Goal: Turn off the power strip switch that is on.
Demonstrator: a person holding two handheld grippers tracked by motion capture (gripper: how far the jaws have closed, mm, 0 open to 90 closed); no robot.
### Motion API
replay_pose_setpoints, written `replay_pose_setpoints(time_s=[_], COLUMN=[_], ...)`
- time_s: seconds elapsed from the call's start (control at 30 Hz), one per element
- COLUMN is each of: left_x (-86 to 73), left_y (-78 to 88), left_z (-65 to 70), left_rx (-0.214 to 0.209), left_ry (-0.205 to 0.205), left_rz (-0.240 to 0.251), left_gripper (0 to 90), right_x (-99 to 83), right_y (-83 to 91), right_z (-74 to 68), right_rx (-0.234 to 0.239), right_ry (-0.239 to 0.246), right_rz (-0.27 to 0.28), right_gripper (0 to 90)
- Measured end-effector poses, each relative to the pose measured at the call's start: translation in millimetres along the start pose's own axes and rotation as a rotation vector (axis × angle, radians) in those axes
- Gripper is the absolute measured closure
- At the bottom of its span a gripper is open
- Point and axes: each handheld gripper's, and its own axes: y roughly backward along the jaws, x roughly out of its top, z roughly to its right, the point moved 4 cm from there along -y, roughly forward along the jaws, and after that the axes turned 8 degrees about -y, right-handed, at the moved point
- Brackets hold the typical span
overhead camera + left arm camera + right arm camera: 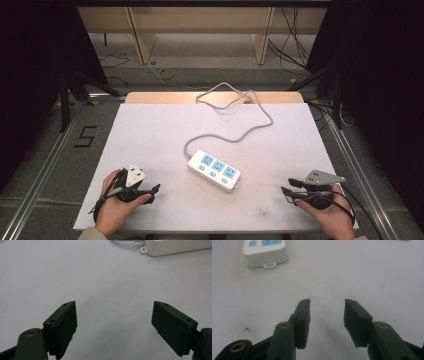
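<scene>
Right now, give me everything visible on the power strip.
The power strip is a white, plastic-looking oblong block with rounded corners, lying flat and diagonal near the middle of the white table. Its top carries three light-blue socket faces in a row, each with a small blue button beside it. A small mounting tab sticks out at its near end. A grey cable leaves the far end and loops towards the table's back edge. Nothing else touches it.

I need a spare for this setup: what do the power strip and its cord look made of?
Power strip: seemingly hard white plastic, smooth and slightly glossy, with moulded rounded edges and light blue socket faces. Cord: probably grey rubber or soft plastic sheath, since it lies in loose curves.
</scene>
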Motion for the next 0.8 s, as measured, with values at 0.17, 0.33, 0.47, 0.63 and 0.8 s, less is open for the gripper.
replay_pose_setpoints(time_s=[0.17, 0.33, 0.47, 0.63, 0.8], left_x=[-0.1, -0.3, -0.3, -0.2, 0.3], left_y=[0.4, 0.9, 0.7, 0.7, 0.6], left_z=[0.0, -0.6, -0.4, -0.5, -0.5], left_rx=[0.004, 0.006, 0.007, 0.008, 0.009], left_ry=[-0.001, -0.003, -0.004, -0.003, 0.004], left_rz=[0.003, 0.001, -0.001, -0.001, 0.007], left_gripper=[20.5, 20.8, 20.9, 20.9, 21.5], right_x=[2.6, 4.8, 5.8, 6.4, 7.5], right_y=[3.2, 5.3, 7.2, 8.1, 7.7], right_z=[-3.2, -5.2, -5.2, -4.1, -4.5], right_rx=[0.012, 0.0, -0.025, -0.035, -0.036], right_ry=[-0.018, -0.006, 0.005, 0.008, 0.01], right_rz=[-0.016, -0.037, -0.067, -0.082, -0.105], right_gripper=[71.9, 85.8, 90.0, 90.0, 90.0])
